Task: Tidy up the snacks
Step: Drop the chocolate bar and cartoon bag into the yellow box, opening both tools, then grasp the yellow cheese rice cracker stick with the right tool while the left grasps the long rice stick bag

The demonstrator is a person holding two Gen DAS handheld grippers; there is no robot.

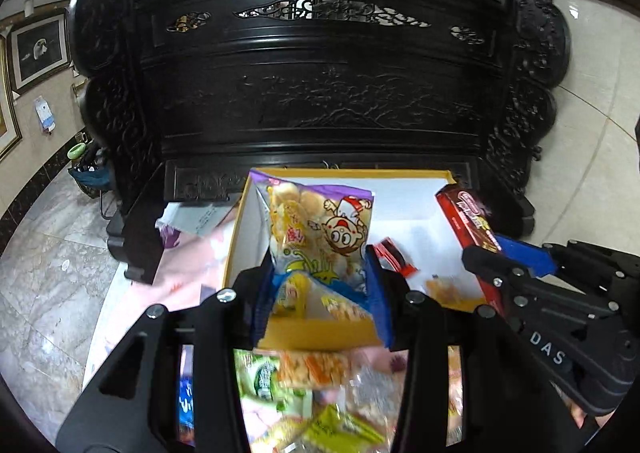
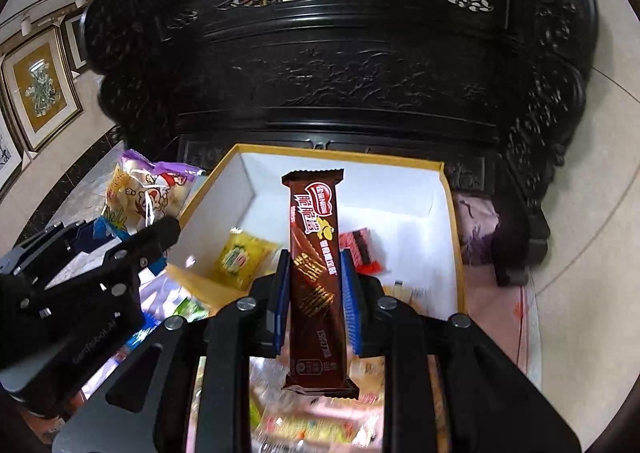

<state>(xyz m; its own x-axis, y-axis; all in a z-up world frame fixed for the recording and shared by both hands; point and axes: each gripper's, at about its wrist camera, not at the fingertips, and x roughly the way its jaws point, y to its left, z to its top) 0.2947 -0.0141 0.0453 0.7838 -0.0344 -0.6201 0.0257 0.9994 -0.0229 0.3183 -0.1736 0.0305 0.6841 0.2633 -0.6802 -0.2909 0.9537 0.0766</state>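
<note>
My left gripper (image 1: 318, 285) is shut on a purple and yellow puffed snack bag (image 1: 316, 229) with a cartoon boy, held over the near left corner of the yellow box (image 1: 236, 237) with white inside. My right gripper (image 2: 314, 285) is shut on a long brown chocolate wafer pack (image 2: 314, 265), held upright over the box's (image 2: 458, 237) near edge. In the left wrist view the right gripper (image 1: 516, 253) and the wafer pack (image 1: 466, 219) are at the box's right side. In the right wrist view the left gripper (image 2: 132, 237) and its snack bag (image 2: 148, 193) are at the left.
Inside the box lie a small red pack (image 2: 360, 249), a yellow-green pack (image 2: 240, 257) and an orange snack (image 1: 444, 289). A pile of loose snacks (image 1: 320, 393) lies on the pink cloth (image 1: 180, 269) in front. A dark carved cabinet (image 1: 320, 93) stands right behind the box.
</note>
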